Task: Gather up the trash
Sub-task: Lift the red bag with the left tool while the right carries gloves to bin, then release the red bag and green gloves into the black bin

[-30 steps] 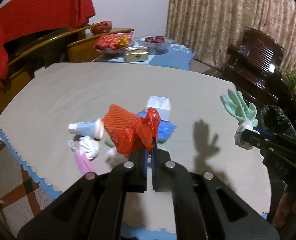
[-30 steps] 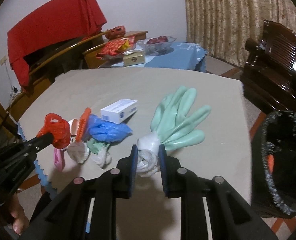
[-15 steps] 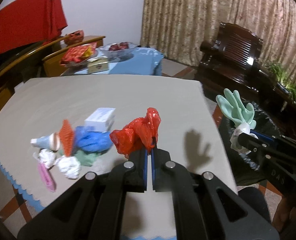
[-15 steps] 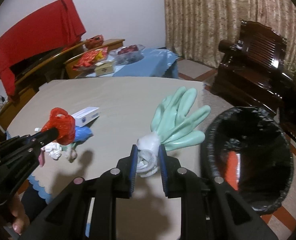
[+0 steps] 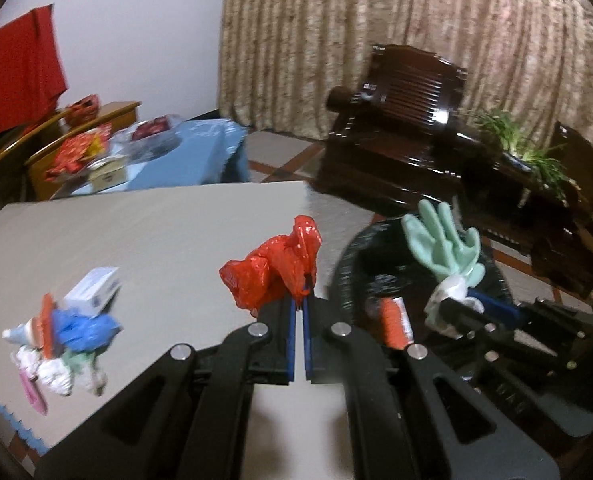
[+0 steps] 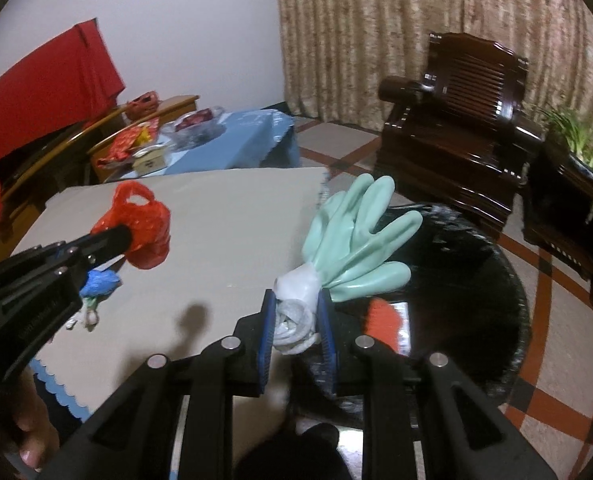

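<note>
Right wrist: glove [image 6: 356, 232] overhangs bin [image 6: 512, 280] rim.

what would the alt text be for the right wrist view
The right gripper is shut on the white cuff of a mint green rubber glove, held over a black-lined trash bin beside a beige-covered table. At left, the left gripper holds a crumpled red plastic bag above the table.
</note>
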### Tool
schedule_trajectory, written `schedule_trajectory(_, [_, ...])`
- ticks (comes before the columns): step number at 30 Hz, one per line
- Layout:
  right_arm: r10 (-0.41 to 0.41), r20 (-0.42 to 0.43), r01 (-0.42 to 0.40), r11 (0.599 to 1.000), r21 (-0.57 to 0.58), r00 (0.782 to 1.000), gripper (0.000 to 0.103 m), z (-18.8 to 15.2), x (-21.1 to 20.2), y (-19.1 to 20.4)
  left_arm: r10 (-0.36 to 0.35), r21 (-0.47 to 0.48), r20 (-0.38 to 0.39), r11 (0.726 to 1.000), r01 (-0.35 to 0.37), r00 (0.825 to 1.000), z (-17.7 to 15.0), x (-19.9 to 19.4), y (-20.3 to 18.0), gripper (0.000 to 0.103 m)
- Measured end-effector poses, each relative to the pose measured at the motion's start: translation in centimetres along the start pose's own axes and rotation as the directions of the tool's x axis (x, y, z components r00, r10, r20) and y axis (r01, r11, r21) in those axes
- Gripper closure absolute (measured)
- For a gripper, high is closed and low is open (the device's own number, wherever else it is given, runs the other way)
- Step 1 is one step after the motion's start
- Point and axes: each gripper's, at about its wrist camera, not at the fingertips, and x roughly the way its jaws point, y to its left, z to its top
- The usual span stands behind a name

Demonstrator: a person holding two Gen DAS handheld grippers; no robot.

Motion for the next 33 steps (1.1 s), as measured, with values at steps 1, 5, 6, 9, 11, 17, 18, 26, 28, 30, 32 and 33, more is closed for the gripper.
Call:
schedule_trajectory(1, [-0.009,0.000,0.009,1.000,0.008,1.000,0.082,0.0,0.0,-0.9,-0.017,0.010,-0.002,1.000,0.017,1.000,0.2,0.5,-1.3,0.101])
schedule_trajectory(5, [-0.031,-0.007,0.031,0.998,0.045,0.999,0.082,-0.3,0.4,-3.8,-0.056,0.033,-0.009,0.998,0.057,0.998,0.4,1.9,-4.2,0.101])
schedule_trajectory(6, [-0.036,-0.009,0.036,0.998,0.052,0.999,0.082,-0.5,0.5,-4.4,-0.064,0.037,-0.013,0.997,0.065,0.998,0.3,2.2,-4.8,0.101])
schedule_trajectory(9, [-0.044,-0.018,0.045,0.997,0.066,0.999,0.082,-0.7,1.1,-5.8,-0.087,0.051,-0.034,0.995,0.089,0.996,0.1,3.9,-6.7,0.101])
schedule_trajectory(11, [-0.050,-0.029,0.052,0.996,0.075,0.998,0.082,-0.9,1.7,-6.8,-0.094,0.059,-0.047,0.994,0.097,0.994,-0.1,5.0,-7.6,0.101])
schedule_trajectory(17, [-0.065,-0.063,0.071,0.993,0.095,0.996,0.082,-1.6,4.0,-9.5,-0.111,0.058,-0.093,0.991,0.117,0.989,-0.7,8.6,-9.3,0.101])
schedule_trajectory(18, [-0.069,-0.067,0.075,0.993,0.095,0.995,0.082,-1.6,4.4,-9.9,-0.114,0.056,-0.100,0.991,0.120,0.988,-0.8,9.0,-9.5,0.101])
schedule_trajectory(26, [-0.060,-0.185,0.089,0.984,0.156,0.981,0.064,-3.7,8.2,-13.5,-0.163,0.076,-0.221,0.980,0.184,0.961,-2.4,14.7,-11.4,0.076])
schedule_trajectory(28, [-0.079,-0.188,0.109,0.982,0.155,0.979,0.064,-4.3,8.0,-13.7,-0.155,0.077,-0.229,0.981,0.177,0.961,-2.9,14.9,-11.0,0.075])
schedule_trajectory(30, [-0.083,-0.187,0.114,0.981,0.158,0.979,0.064,-4.7,7.5,-13.8,-0.151,0.066,-0.233,0.983,0.171,0.961,-3.3,14.6,-10.0,0.075])
schedule_trajectory(32, [-0.082,-0.187,0.113,0.981,0.159,0.979,0.064,-4.8,7.1,-13.5,-0.135,0.070,-0.227,0.986,0.154,0.964,-3.5,13.8,-9.0,0.072])
schedule_trajectory(33, [-0.080,-0.183,0.110,0.981,0.160,0.980,0.064,-4.8,6.7,-13.2,-0.121,0.073,-0.220,0.987,0.140,0.968,-3.6,13.3,-8.3,0.069])
